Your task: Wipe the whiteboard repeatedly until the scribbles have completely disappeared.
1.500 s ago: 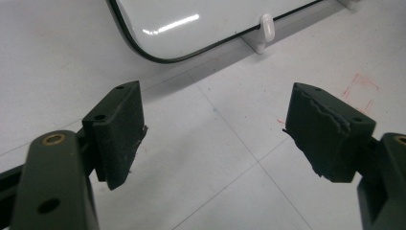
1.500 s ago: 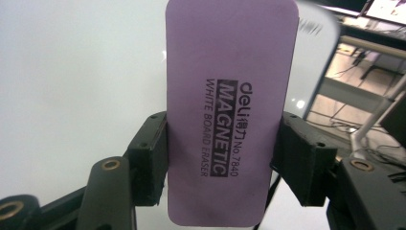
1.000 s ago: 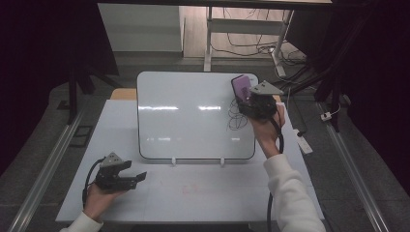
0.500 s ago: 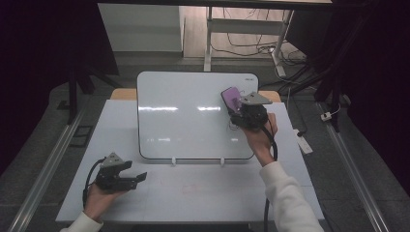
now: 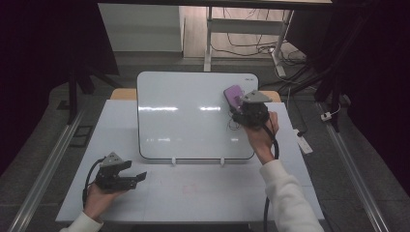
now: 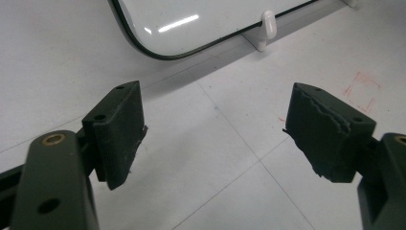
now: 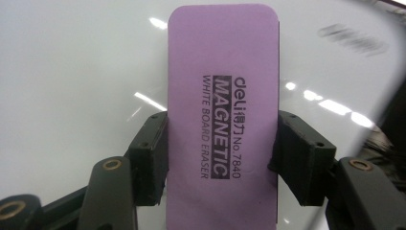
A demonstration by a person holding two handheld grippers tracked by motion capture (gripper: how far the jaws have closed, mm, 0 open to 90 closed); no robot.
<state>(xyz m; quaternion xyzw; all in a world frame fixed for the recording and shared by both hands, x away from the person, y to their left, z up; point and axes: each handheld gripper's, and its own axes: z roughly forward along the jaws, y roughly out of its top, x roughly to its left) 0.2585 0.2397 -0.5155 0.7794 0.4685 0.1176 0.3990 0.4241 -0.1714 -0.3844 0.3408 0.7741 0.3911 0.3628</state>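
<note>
The right gripper [image 7: 222, 158] is clamped on a purple whiteboard eraser [image 7: 222, 110], its jaws pressing both long edges; the printing on the eraser reads "deli", "MAGNETIC", "WHITE BOARD ERASER" and "No. 7840". In the high view this eraser [image 5: 234, 94] sits right of centre in the frame, over the right edge of the whiteboard [image 5: 193, 116]. The left gripper [image 6: 218, 139] rests at lower left with jaws wide apart and nothing between them, above the bare white worktop [image 6: 230, 158]

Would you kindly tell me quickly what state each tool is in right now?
Left tool: open, holding nothing.
Right tool: closed on the purple whiteboard eraser.
</note>
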